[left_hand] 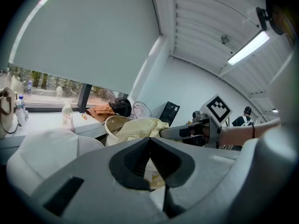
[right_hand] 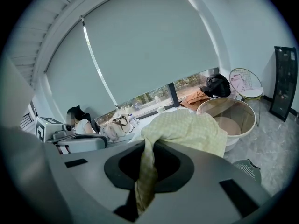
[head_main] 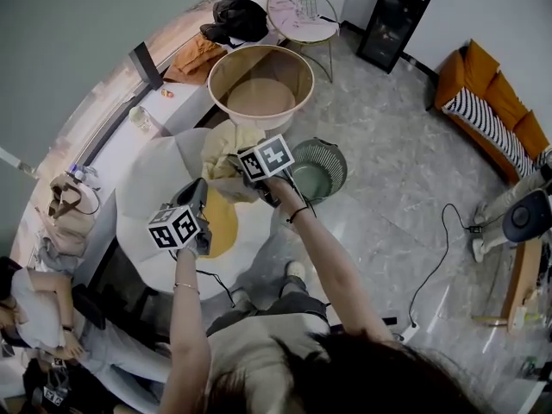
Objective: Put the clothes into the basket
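A pale yellow checked garment [head_main: 226, 149] hangs bunched between my two grippers, above a white rounded cushion [head_main: 151, 179]. My right gripper [head_main: 241, 171] is shut on it; in the right gripper view a strip of the cloth [right_hand: 187, 129] runs down between the closed pads [right_hand: 145, 171]. My left gripper [head_main: 200, 188] sits lower left, its pads [left_hand: 149, 164] closed with a bit of pale cloth showing under them. The left gripper view shows the right gripper [left_hand: 182, 132] holding the garment [left_hand: 140, 127]. The large round cream basket [head_main: 297, 67] [left_hand: 112, 122] [right_hand: 243, 132] stands just beyond, holding nothing I can see.
A green wire bin [head_main: 321, 169] stands on the floor right of the grippers. Behind the basket are a wire chair with pink cloth [head_main: 302, 11], a black bag [head_main: 237, 17] and an orange cloth [head_main: 197, 57] on the ledge. Seated people [head_main: 34, 317] are at lower left.
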Motion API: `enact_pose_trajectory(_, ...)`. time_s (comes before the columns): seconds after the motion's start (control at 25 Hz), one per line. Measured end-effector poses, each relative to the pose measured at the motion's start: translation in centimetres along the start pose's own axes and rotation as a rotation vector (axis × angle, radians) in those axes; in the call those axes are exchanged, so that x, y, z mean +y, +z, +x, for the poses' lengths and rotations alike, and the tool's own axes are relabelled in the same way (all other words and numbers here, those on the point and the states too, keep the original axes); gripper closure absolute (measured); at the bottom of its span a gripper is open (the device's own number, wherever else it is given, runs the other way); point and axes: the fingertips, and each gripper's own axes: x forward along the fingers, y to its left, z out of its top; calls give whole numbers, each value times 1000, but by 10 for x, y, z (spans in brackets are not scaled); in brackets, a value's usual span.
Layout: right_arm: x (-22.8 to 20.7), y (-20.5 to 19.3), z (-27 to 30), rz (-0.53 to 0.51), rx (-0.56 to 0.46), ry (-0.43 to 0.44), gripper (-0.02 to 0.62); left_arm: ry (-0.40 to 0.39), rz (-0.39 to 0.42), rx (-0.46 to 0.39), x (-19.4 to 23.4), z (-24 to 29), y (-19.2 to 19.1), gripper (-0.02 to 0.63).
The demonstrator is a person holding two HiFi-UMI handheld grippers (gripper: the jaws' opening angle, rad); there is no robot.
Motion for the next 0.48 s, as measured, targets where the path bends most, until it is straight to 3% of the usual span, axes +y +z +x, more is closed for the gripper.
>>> enact_pose_trajectory(0.48, -87, -5, -53, -12, 12, 3, 561, -1, 4, -11, -64, 80, -2, 595)
